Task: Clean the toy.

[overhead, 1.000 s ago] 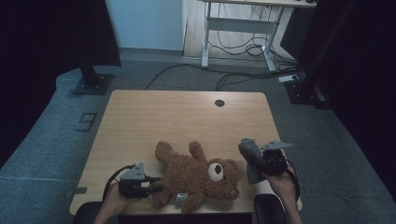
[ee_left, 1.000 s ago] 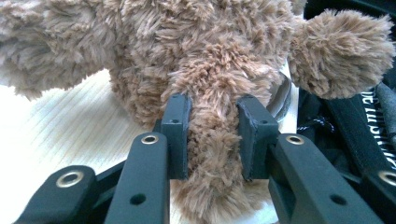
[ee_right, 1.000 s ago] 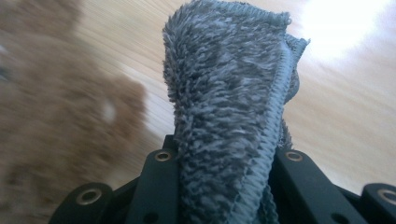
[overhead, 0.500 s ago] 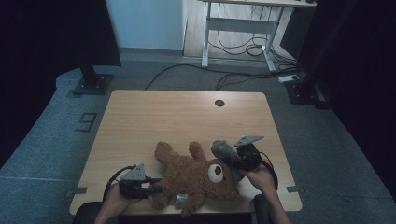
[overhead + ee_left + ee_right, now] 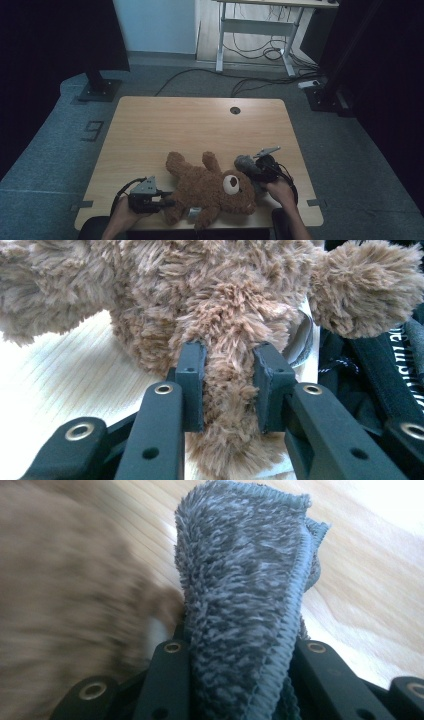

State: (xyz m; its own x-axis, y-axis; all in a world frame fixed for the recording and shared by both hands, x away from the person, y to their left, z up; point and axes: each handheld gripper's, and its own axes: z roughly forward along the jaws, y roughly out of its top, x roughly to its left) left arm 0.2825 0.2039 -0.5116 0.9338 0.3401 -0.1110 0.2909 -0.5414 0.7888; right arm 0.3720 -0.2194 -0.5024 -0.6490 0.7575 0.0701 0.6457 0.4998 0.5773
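Note:
A brown teddy bear (image 5: 210,187) lies on its back near the front edge of the wooden table (image 5: 165,125), head to the right. My left gripper (image 5: 169,202) is shut on one of the bear's limbs (image 5: 227,390), its black pads sunk into the fur on both sides. My right gripper (image 5: 248,167) is shut on a folded grey cloth (image 5: 244,162) and holds it right beside the bear's head. Up close, the grey cloth (image 5: 245,590) stands up from between the jaws, with blurred brown fur (image 5: 60,595) to its left.
A round cable hole (image 5: 235,110) sits near the table's far edge. Black stands (image 5: 97,85) and a desk frame (image 5: 255,45) with cables are on the floor beyond. The person's dark clothing (image 5: 380,365) lies just past the table's front edge.
My right gripper has carried the grey cloth leftward and down, from off to the bear's right to beside its head. The left gripper has kept its hold in place.

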